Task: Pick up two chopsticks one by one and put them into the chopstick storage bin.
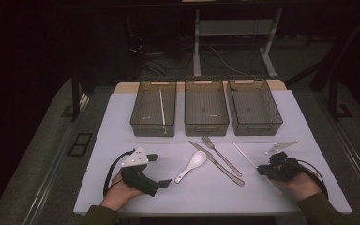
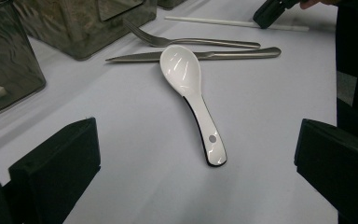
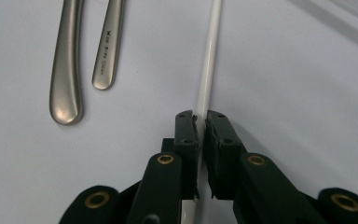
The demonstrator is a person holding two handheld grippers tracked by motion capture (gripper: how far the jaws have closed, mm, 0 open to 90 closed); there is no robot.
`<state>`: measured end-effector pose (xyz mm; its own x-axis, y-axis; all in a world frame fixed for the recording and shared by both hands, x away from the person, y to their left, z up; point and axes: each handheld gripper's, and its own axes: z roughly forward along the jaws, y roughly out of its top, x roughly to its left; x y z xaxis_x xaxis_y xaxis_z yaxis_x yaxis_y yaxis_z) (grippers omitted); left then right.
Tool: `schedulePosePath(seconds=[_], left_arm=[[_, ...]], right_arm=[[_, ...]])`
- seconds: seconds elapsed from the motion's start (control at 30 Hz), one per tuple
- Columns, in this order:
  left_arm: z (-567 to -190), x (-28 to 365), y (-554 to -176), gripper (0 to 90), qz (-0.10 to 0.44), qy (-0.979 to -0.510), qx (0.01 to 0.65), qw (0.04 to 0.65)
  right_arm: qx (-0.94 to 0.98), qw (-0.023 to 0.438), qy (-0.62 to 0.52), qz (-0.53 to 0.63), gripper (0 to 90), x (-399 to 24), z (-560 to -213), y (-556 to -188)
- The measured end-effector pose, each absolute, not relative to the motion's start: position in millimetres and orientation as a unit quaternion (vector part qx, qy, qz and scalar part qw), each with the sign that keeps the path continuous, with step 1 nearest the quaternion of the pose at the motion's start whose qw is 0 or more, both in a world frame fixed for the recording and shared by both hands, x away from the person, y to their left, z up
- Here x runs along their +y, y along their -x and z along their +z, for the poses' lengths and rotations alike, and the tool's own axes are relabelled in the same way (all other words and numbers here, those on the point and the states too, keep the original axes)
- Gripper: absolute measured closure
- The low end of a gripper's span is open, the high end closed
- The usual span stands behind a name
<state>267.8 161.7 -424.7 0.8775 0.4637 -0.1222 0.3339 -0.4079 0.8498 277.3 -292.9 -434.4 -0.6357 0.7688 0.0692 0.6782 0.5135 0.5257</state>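
I clamp the right gripper (image 3: 200, 122) on the thin white plastic chopstick (image 3: 210, 60) at lower centre, ready for lifting; left gripper (image 2: 191, 154) stands wide.

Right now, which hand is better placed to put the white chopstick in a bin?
Right. The right gripper is shut on the chopstick. The left gripper is open, facing the spoon, probably its own next pick.

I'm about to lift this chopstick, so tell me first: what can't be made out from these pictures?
- Right gripper: the chopstick's near end, right gripper view, hidden under the jaws.
- High view: whether that chopstick has left the table; too small, behind the gripper.
- Middle bin, high view: small pale bits inside, too small to name.
- Left gripper view: the left bin, cut off by the edge.
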Motion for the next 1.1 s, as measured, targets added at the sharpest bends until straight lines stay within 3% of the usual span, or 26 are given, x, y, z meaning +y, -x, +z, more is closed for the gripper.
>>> schedulePosePath(seconds=[0.37, 0.77, 1.1], left_arm=[[-425, 162, -268, 0.0, 0.067, -0.837, 0.238, 0.488], [-425, 161, -268, 0.0, 0.065, -0.836, 0.239, 0.489], [-425, 162, -268, 0.0, 0.066, -0.838, 0.238, 0.487]], right_arm=[[0.871, 0.080, -0.405, 0.264, 84.2, -299, -435, -276], [0.878, 0.107, -0.386, 0.262, 84.5, -296, -437, -270], [0.856, 0.089, -0.403, 0.310, 84.5, -311, -419, -272]])
